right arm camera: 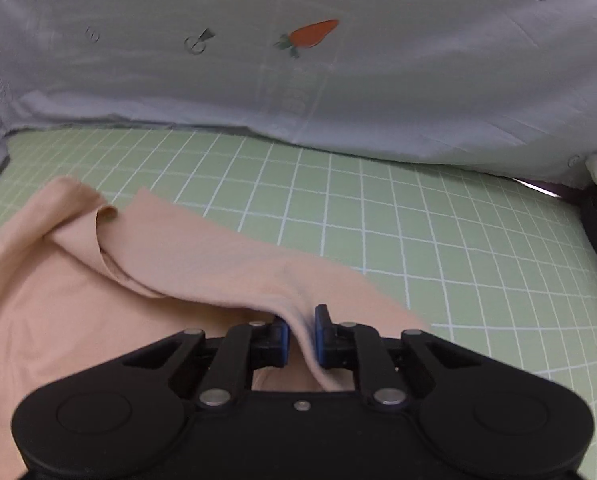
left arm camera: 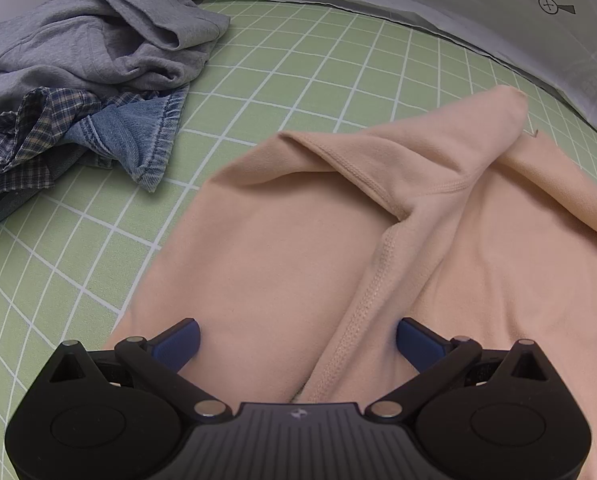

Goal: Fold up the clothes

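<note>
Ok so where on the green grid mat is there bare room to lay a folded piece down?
Bare grid mat lies between the peach garment and the carrot-print bedding, out to the mat's right edge. A narrower strip runs between the peach garment and the pile of grey, plaid and denim clothes. That pile crowds the far left corner.

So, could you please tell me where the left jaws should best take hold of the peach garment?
Probably the stitched hem on the peach garment, coming from above: it runs up between the open left gripper, raised as a ridge.
</note>
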A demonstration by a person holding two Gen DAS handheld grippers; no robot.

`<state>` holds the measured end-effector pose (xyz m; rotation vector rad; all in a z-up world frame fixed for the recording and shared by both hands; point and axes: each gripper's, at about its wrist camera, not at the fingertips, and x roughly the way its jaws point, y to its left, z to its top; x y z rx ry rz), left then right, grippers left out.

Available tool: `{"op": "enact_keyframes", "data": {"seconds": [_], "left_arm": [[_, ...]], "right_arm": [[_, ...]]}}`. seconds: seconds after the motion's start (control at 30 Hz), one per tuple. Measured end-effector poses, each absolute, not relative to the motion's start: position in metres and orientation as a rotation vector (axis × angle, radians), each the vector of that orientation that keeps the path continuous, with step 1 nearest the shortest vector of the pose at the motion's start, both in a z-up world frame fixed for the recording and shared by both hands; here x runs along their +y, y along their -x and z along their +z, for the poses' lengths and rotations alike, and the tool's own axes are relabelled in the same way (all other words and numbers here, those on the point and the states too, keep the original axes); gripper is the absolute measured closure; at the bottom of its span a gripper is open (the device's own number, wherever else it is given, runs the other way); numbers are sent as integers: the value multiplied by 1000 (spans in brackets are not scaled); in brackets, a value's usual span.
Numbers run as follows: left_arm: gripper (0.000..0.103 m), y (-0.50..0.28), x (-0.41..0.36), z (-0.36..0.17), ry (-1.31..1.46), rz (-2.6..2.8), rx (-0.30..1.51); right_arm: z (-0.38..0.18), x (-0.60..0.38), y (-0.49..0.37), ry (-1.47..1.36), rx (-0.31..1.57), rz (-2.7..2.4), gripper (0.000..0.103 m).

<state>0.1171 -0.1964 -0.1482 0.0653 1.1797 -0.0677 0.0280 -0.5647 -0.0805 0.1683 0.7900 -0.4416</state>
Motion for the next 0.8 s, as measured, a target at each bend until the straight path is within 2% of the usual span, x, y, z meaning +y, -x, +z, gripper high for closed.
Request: {"op": "enact_keyframes", "data": {"seconds": [0.17,0.2,0.23,0.3,0.37,0.43,0.57,0.63,0.8], "left_arm": [[0,-116,-196,-148,-64,-68,1172],[0,-116,-196,-148,-63,-67,1170],[0,-116,-196,-148,-63,-67,1168],[0,-116,-197,-148,-63,-67,1168],[0,-117,-198,-147,-64,-68,1171],[0,-117,-198,-147,-63,-67,1172],[0,-117,-199,-147,-62,-65,1173],[0,-117,-199,-146,-63,-65,1172],[0,-116,-199,-146,-63,-67,1167]], "right_arm": [[-77,-642,50,-535,631,-770,97],[-80,-659,69,-617,606,-855,93],[-89,-671,81,-669,633,-919,85],[-107,-688,98,-708,726,-994,77],[-111,-680,101,-611,795,-969,68],[-108,-660,91,-489,815,-932,54],[-103,-627,55,-272,843,-808,39],[-106,-613,33,-162,865,-749,25],[-127,-601,-9,23,937,-643,26]]}}
